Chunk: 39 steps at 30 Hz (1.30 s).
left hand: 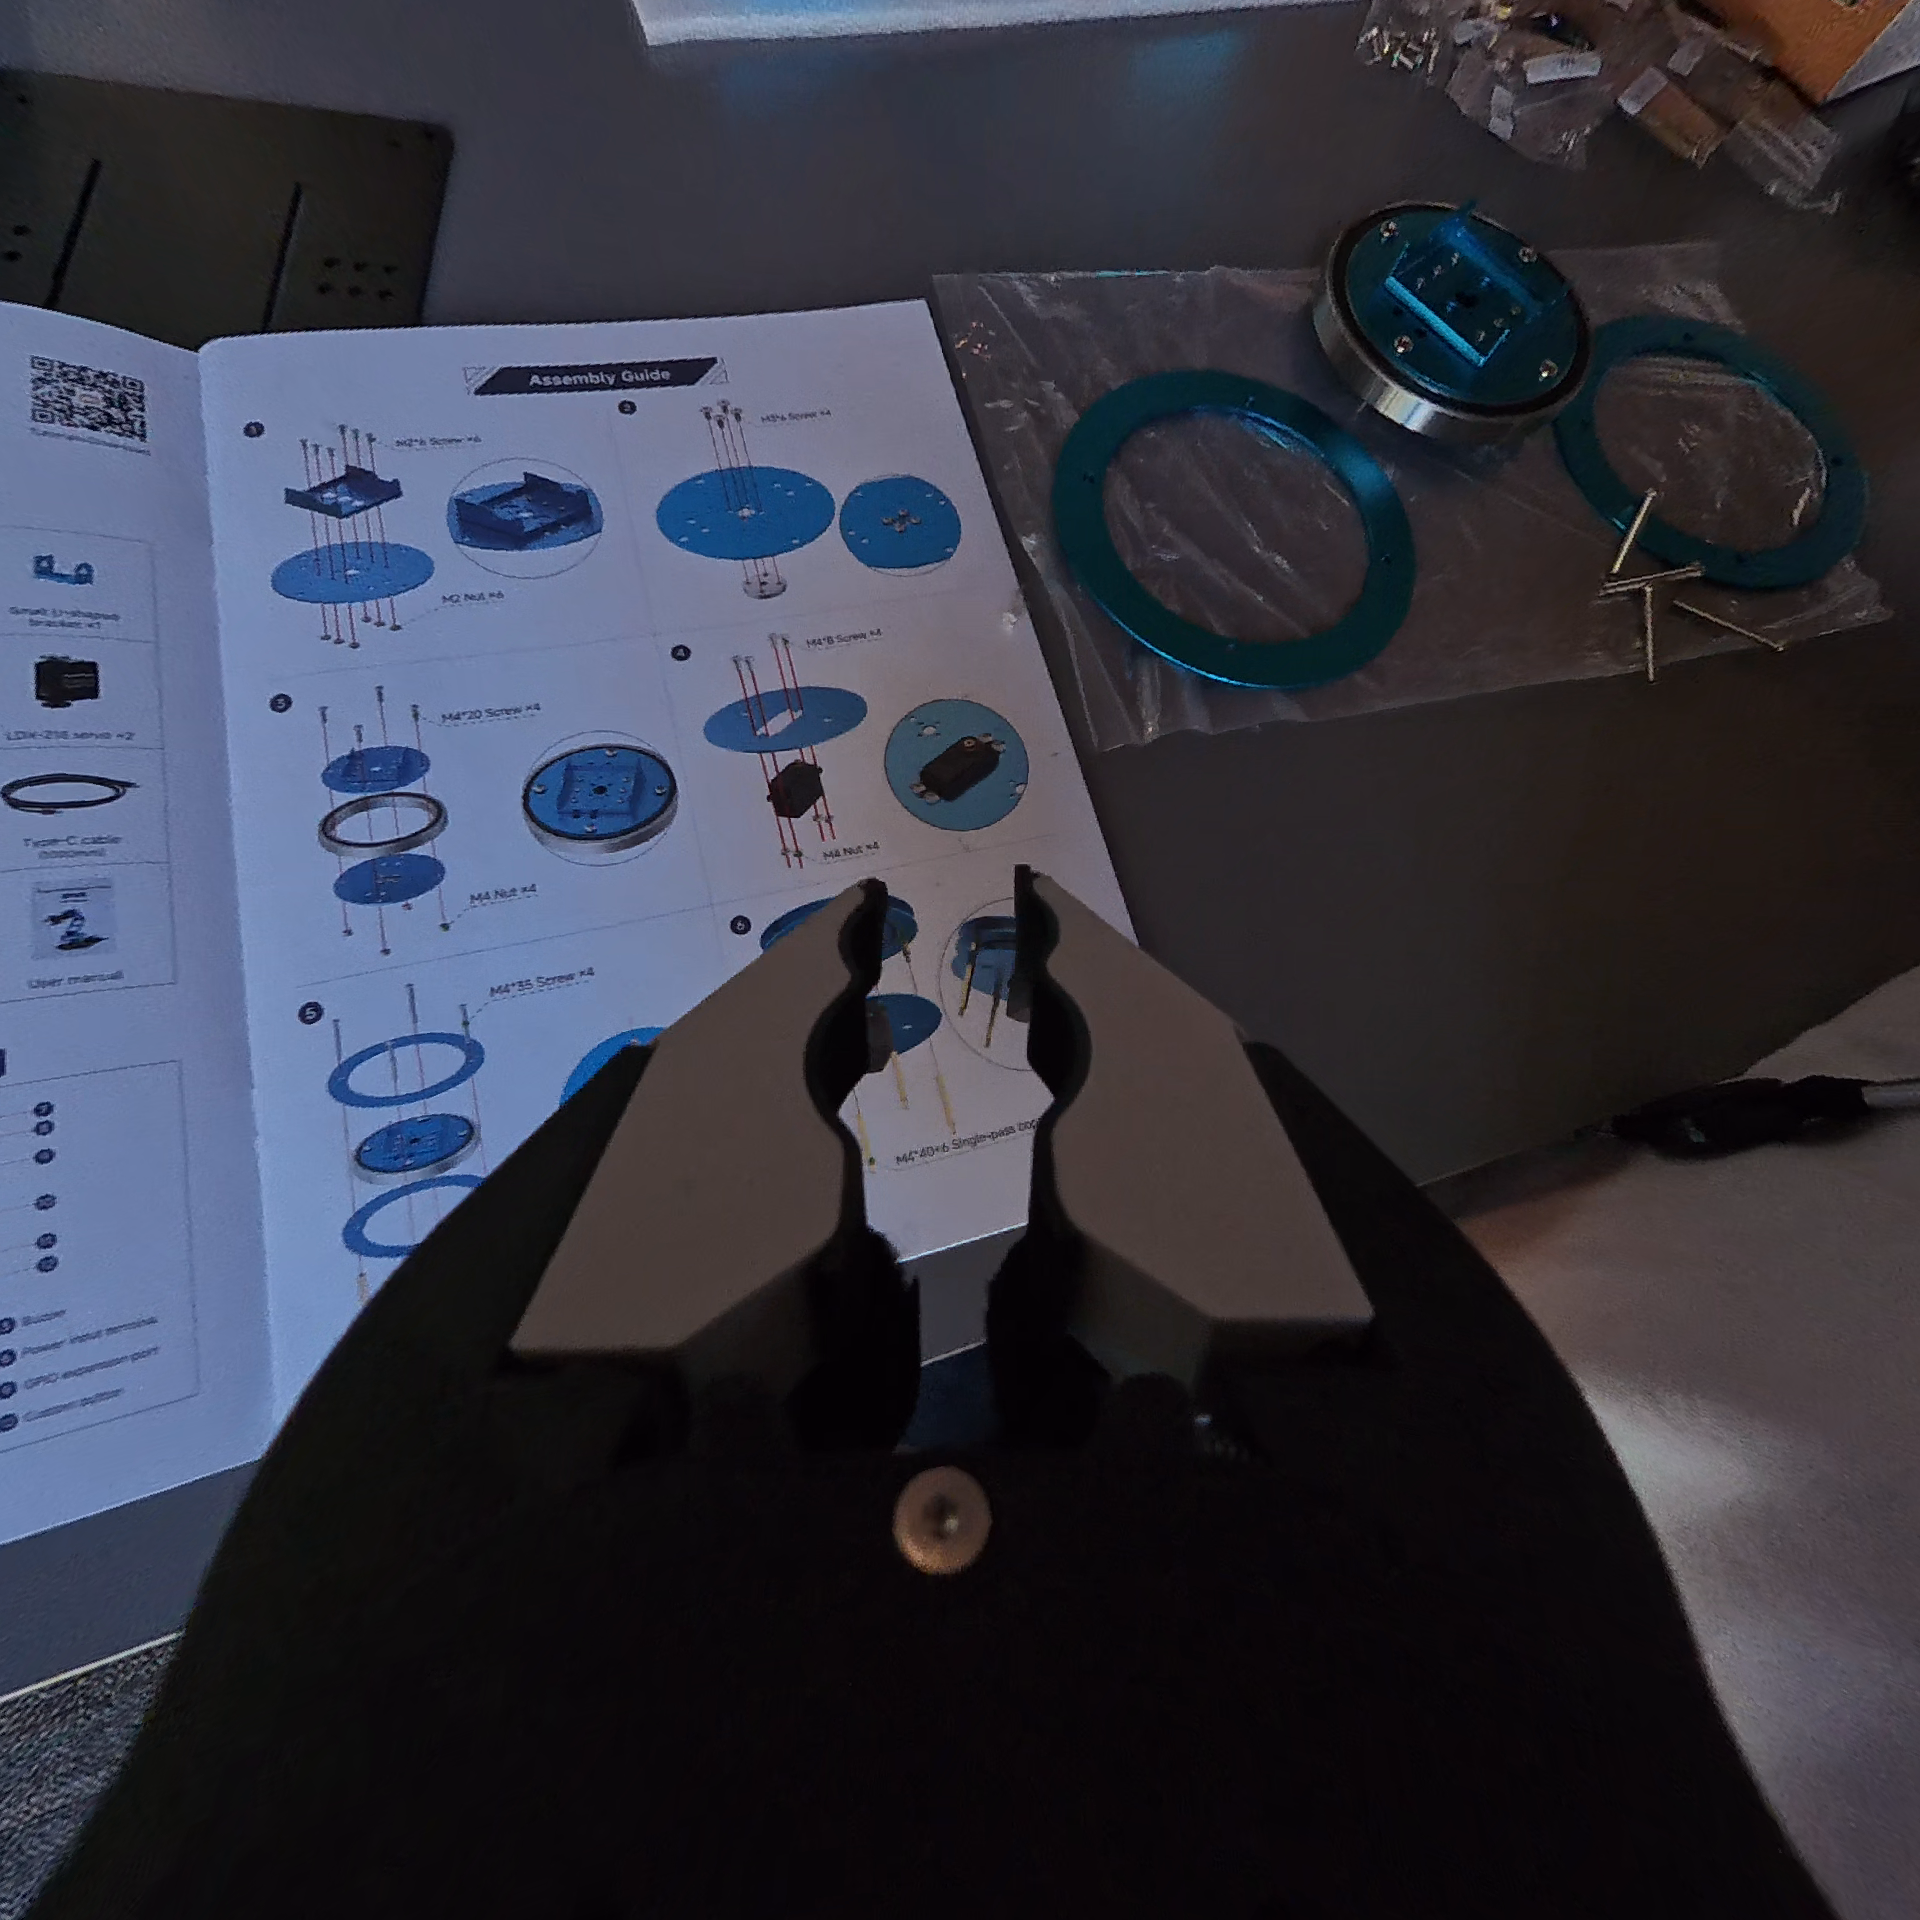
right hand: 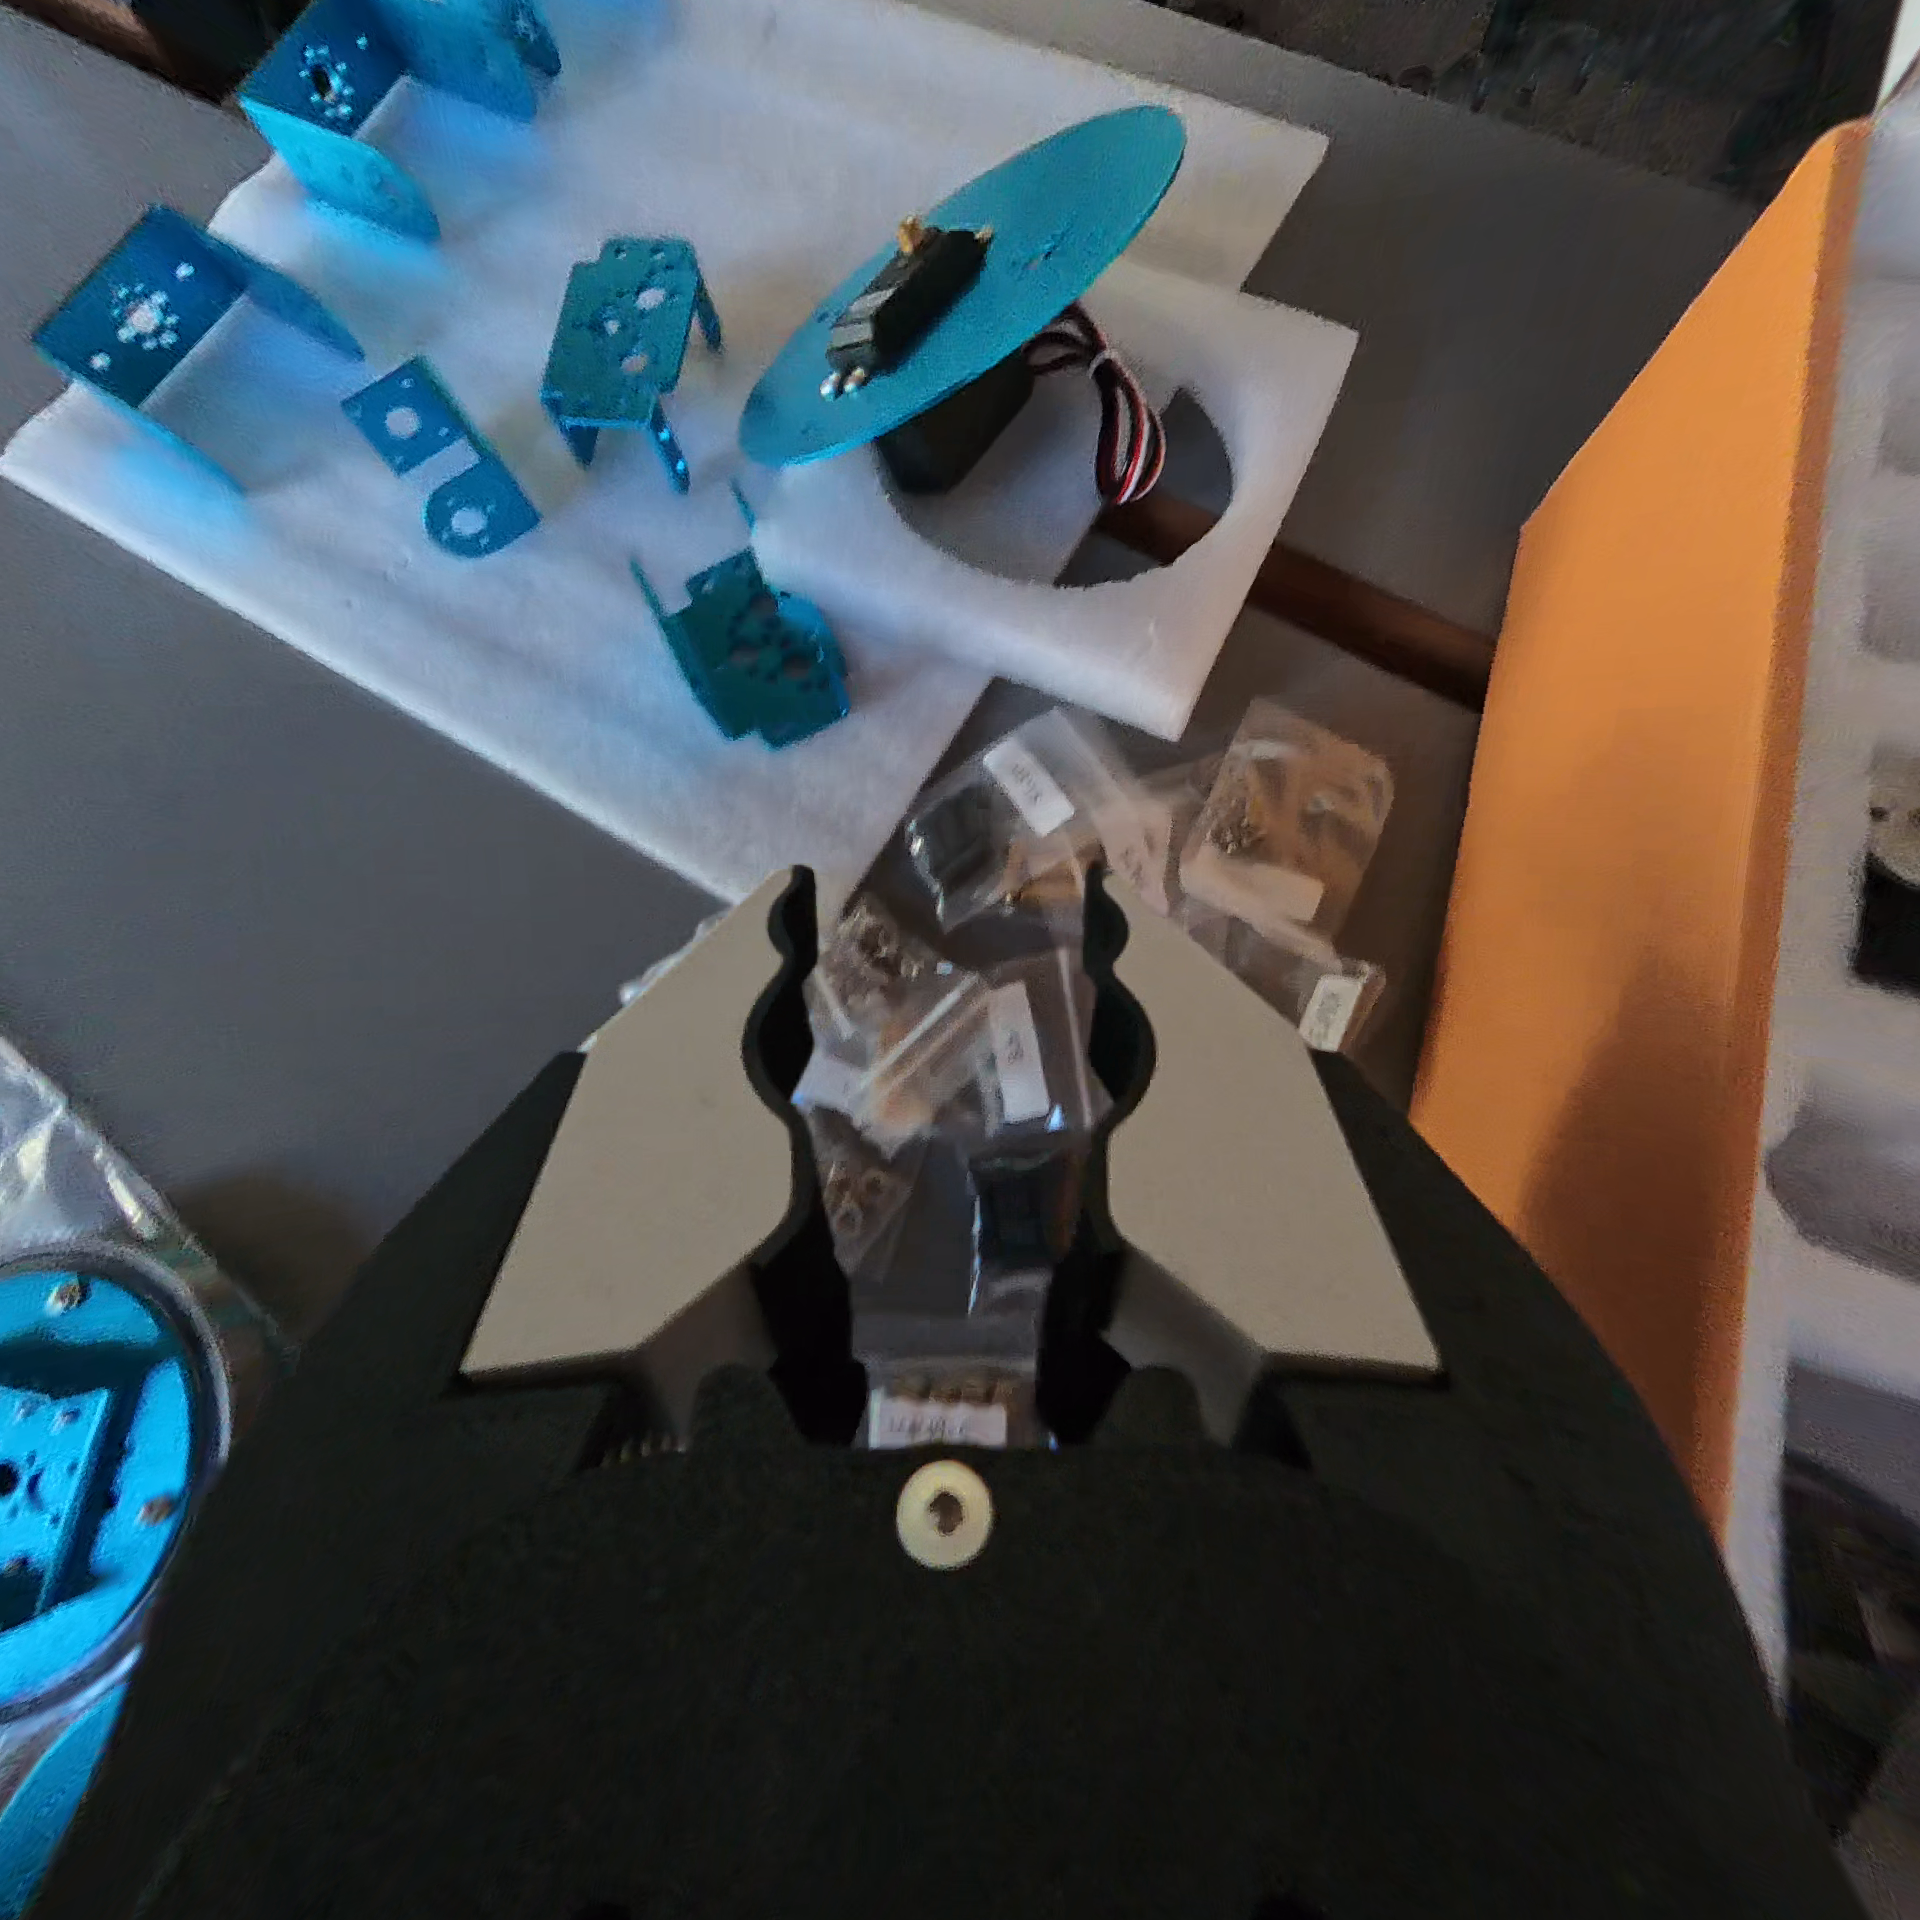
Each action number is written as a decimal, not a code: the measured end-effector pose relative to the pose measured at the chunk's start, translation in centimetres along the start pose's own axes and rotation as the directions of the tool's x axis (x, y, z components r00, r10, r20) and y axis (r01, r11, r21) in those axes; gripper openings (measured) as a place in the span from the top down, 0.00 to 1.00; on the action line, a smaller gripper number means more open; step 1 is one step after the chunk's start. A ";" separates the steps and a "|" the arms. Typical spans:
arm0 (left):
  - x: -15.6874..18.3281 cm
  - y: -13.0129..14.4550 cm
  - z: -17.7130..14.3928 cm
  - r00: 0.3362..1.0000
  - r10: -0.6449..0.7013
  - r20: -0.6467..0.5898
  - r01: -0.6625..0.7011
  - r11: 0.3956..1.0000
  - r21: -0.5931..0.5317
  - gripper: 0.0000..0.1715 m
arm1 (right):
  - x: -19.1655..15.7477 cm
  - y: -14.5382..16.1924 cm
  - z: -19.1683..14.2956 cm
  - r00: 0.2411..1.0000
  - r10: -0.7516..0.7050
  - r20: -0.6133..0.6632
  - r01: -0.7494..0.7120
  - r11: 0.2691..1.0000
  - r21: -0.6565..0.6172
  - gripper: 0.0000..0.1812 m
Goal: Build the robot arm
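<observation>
My left gripper point(left hand: 945, 883) is open and empty, hovering over the right page of an open assembly booklet point(left hand: 582, 727). To its right, on a clear plastic bag point(left hand: 1195, 343), lie two blue rings point(left hand: 1231, 530) point(left hand: 1709, 452), a round silver bearing with a blue bracket on top point(left hand: 1449, 317) and a few long screws point(left hand: 1652, 587). My right gripper point(right hand: 948, 888) is open and empty above a pile of small clear bags of hardware point(right hand: 997, 1039). Beyond it a blue disc with a black servo point(right hand: 956, 281) rests on white foam point(right hand: 1091, 644).
Several blue metal brackets point(right hand: 613, 353) lie on a white foam sheet point(right hand: 520, 623). An orange box wall point(right hand: 1642, 831) stands at right. The bearing assembly shows at lower left in the right wrist view point(right hand: 83, 1455). A black perforated plate point(left hand: 208, 218) lies far left. Tip to tip, the grippers are about 50 cm apart. The black perforated plate point(left hand: 208, 218) lies some 30 cm from my left tips, 45 cm from my right tips.
</observation>
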State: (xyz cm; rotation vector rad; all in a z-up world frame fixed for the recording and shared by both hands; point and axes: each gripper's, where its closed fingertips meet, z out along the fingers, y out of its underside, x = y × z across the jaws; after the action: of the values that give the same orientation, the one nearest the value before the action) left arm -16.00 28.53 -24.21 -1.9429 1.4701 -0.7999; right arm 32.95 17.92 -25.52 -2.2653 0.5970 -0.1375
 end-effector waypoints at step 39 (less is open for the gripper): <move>-1.0 0.4 -0.3 1.000 -0.014 -0.020 0.015 1.000 0.019 0.86 | 2.9 0.1 -0.9 0.759 -0.641 -0.113 0.539 0.716 -0.443 0.80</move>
State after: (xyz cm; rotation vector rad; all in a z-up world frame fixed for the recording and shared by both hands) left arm -16.66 29.39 -24.40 -1.9386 1.4560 -0.8394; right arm 35.23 15.93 -25.16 -2.7865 -0.0296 -0.7079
